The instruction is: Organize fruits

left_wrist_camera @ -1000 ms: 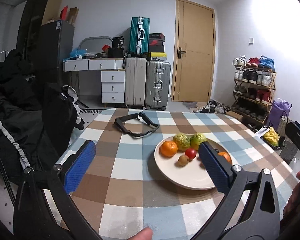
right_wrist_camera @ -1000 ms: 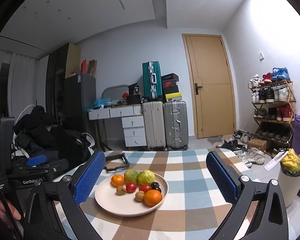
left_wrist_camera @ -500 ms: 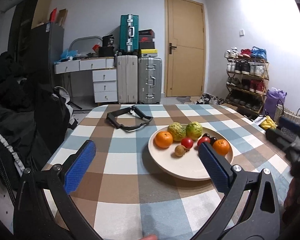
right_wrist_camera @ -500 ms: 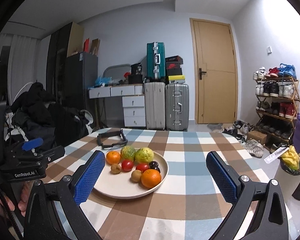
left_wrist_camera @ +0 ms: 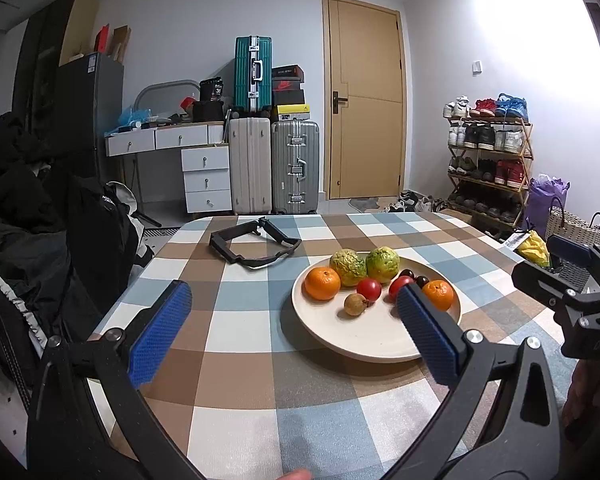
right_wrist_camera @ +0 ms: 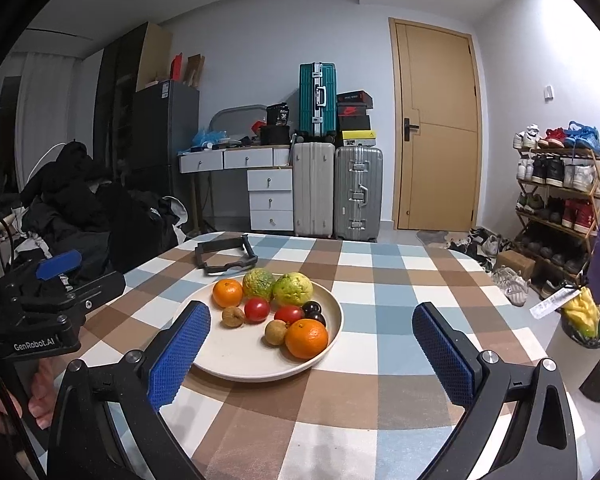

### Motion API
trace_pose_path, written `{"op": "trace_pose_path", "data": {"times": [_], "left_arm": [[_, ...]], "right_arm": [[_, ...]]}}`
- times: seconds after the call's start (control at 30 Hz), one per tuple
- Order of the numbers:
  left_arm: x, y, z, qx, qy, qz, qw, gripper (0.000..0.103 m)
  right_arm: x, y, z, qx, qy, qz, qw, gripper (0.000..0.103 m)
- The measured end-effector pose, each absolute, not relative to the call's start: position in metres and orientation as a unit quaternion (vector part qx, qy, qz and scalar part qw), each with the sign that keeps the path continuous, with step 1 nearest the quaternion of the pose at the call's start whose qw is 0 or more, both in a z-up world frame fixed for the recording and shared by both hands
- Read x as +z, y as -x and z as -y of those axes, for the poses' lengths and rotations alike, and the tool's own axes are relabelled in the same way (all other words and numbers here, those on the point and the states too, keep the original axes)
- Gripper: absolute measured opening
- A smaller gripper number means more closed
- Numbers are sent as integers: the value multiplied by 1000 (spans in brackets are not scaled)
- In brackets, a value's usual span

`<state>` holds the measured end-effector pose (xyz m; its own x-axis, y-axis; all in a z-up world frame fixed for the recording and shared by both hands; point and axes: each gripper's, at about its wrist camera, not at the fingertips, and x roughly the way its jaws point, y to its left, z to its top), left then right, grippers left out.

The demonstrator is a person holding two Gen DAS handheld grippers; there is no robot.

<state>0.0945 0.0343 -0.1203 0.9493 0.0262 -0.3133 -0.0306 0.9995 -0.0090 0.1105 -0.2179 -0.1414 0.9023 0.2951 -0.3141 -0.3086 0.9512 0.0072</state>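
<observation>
A cream plate (left_wrist_camera: 364, 340) (right_wrist_camera: 236, 354) stands on the checked table and holds two oranges (left_wrist_camera: 322, 282) (right_wrist_camera: 306, 338), two green-yellow fruits (left_wrist_camera: 348, 267) (right_wrist_camera: 293, 289), red tomatoes (right_wrist_camera: 257, 309), small brown fruits (right_wrist_camera: 233, 317) and dark ones (right_wrist_camera: 313, 309). My left gripper (left_wrist_camera: 296, 336) is open and empty, near the plate's left side. My right gripper (right_wrist_camera: 312, 354) is open and empty, over the plate's near right edge. Each gripper shows in the other's view, the right one (left_wrist_camera: 572, 292) and the left one (right_wrist_camera: 48, 304).
A black strap (left_wrist_camera: 256, 246) (right_wrist_camera: 224, 256) lies on the table's far left part. The checked tablecloth (left_wrist_camera: 260, 360) covers the table. Dark clothes (left_wrist_camera: 32, 216) are piled at the left. Suitcases (left_wrist_camera: 276, 168), a door and a shoe rack (left_wrist_camera: 488, 160) stand beyond.
Both grippers have moved lower and closer to the table, so the plate looks nearer in both views. Both stay open and empty. The fruits have not moved.
</observation>
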Motion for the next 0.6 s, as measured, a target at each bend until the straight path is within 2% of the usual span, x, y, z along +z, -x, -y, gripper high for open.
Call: {"op": "trace_pose_path", "data": {"times": [0.6], "left_arm": [[-121,-92,-34,9,7,-158,987,103]], "right_arm": [[-141,-110,218,156,21,-157,975,103]]}}
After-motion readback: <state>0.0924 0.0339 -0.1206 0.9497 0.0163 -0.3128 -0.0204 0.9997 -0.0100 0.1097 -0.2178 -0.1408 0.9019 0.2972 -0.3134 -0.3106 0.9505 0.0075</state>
